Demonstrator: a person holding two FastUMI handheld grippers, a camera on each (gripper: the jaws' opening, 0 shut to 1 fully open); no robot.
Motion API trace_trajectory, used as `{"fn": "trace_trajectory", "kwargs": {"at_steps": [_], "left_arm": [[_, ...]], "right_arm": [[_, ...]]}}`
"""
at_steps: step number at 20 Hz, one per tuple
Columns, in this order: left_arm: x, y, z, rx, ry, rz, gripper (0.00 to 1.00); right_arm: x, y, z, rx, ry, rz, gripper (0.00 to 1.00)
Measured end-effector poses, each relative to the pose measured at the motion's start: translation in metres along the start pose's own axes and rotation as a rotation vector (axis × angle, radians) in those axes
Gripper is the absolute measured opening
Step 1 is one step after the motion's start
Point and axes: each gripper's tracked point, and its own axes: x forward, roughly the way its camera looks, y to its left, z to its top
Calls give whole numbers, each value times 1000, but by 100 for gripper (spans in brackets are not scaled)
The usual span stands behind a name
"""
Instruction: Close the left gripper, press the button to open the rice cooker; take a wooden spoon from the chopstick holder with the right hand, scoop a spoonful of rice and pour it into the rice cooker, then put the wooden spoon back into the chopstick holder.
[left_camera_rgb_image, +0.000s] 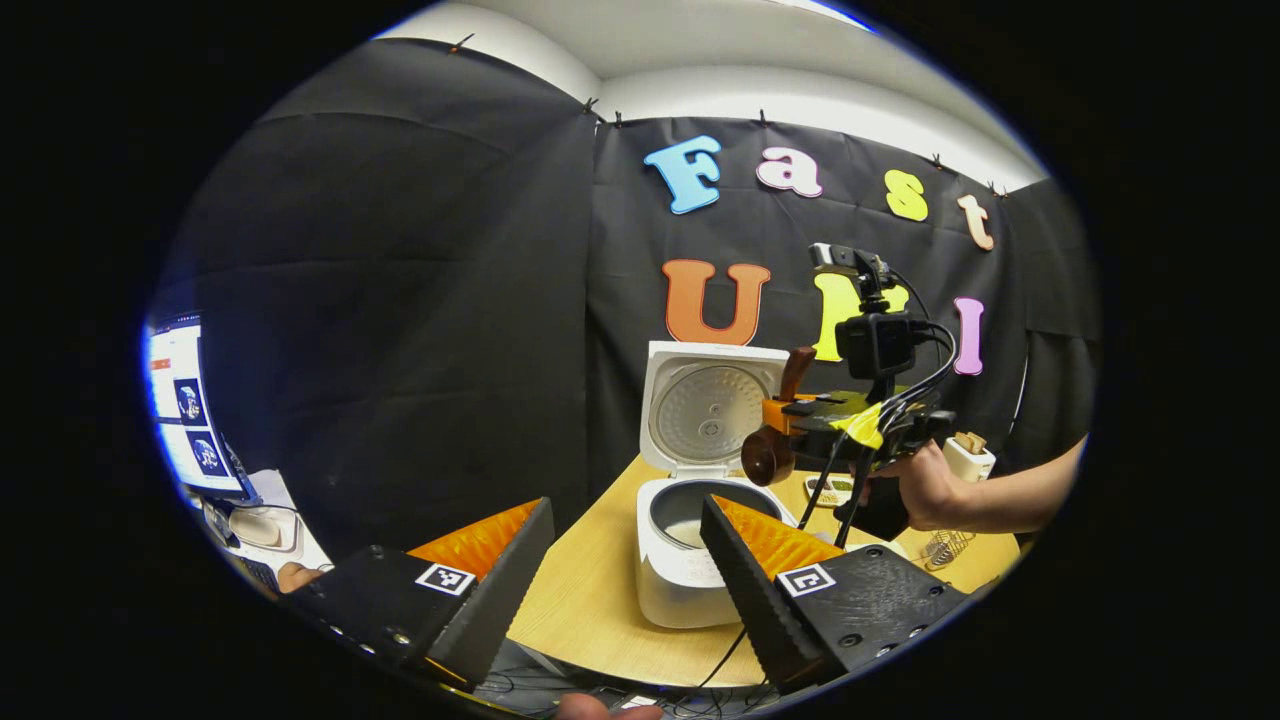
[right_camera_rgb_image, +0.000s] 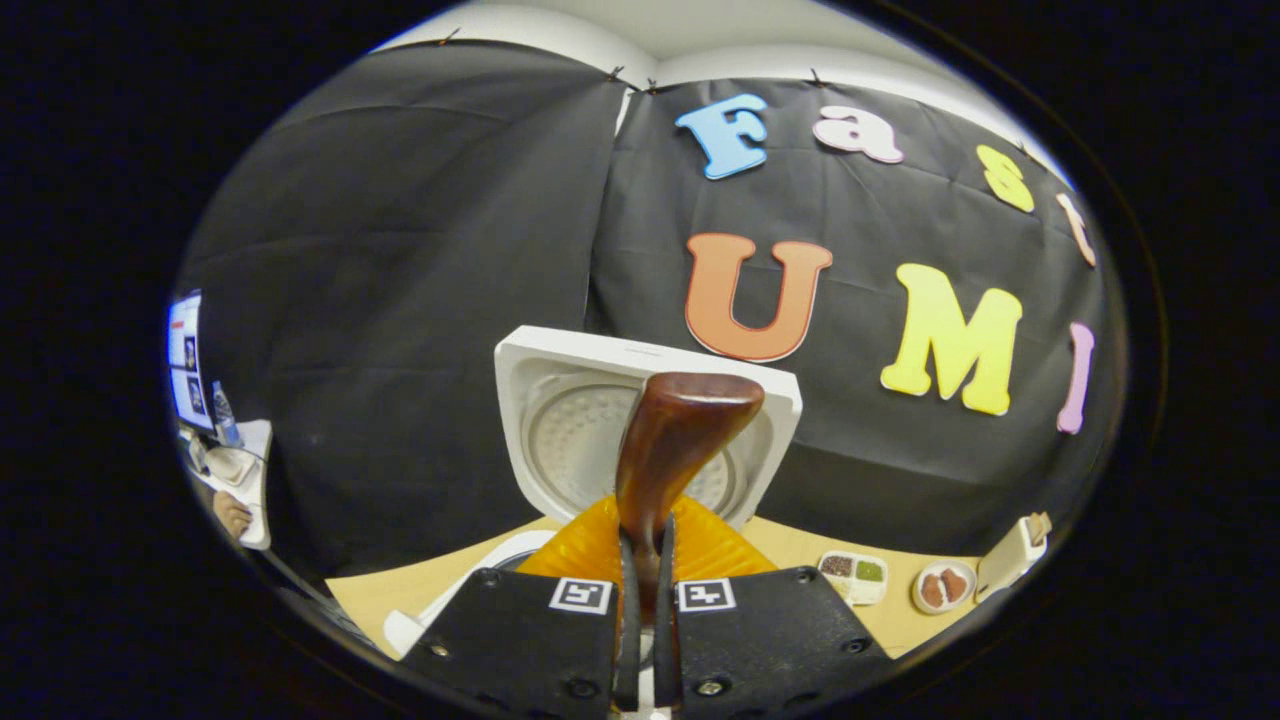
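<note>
The white rice cooker (left_camera_rgb_image: 685, 575) stands on the wooden table with its lid (left_camera_rgb_image: 705, 410) raised. My left gripper (left_camera_rgb_image: 628, 505) is open, low in front of the cooker, with nothing between its fingers. A hand holds my right gripper (left_camera_rgb_image: 800, 412) above the cooker's right rim, shut on the dark wooden spoon (left_camera_rgb_image: 770, 452). In the right gripper view the spoon (right_camera_rgb_image: 672, 440) rises from between the fingers of the right gripper (right_camera_rgb_image: 645, 565), in front of the open lid (right_camera_rgb_image: 560, 400). Whether rice lies in the spoon cannot be told.
A wire holder (left_camera_rgb_image: 945, 548) and a white container (left_camera_rgb_image: 968, 460) stand at the table's right. A small divided tray (right_camera_rgb_image: 852, 577) and a plate (right_camera_rgb_image: 942, 587) lie beside a white container (right_camera_rgb_image: 1010, 555). A monitor (left_camera_rgb_image: 185, 410) glows at far left. Cables hang over the table's front edge.
</note>
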Motion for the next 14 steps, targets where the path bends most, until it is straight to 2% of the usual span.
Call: {"fn": "trace_trajectory", "kwargs": {"at_steps": [7,11,14], "left_arm": [[-1,-50,4,-9,2,-29,95],[-1,-95,12,-6,-16,-70,95],[3,-129,13,4,-14,-104,94]], "right_arm": [[-62,-59,29,150,-43,-27,11],[-117,-124,39,203,-75,-67,11],[-162,-182,27,242,-80,-120,11]]}}
